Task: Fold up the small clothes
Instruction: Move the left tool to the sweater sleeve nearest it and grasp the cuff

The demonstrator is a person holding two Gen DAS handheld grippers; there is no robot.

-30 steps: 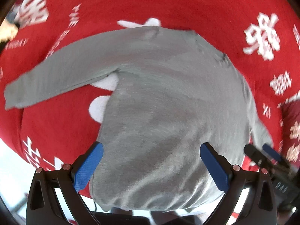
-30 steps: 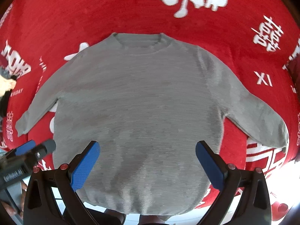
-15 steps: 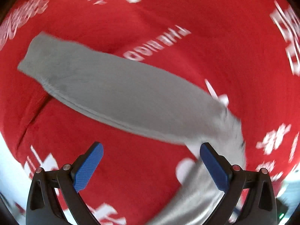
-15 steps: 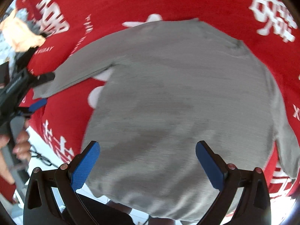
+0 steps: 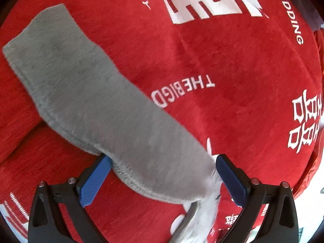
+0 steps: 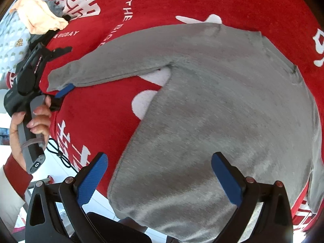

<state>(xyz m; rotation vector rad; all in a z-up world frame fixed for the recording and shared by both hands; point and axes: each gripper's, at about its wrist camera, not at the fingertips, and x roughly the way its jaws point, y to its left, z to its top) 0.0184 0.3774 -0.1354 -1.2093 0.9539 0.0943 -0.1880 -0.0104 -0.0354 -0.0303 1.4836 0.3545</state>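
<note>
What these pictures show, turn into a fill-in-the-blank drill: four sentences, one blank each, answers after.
1. The sweater is ____ in colour.
2. It lies spread on a ____ cloth with white lettering.
3. The left gripper has its fingers either side of one ____ of the sweater.
4. The right gripper, over the sweater's body, is ____.

Missing words: grey; red; sleeve; open.

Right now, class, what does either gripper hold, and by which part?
Nothing is gripped. The left gripper stands open around the grey sweater's sleeve; the right gripper hovers open over its body.
</note>
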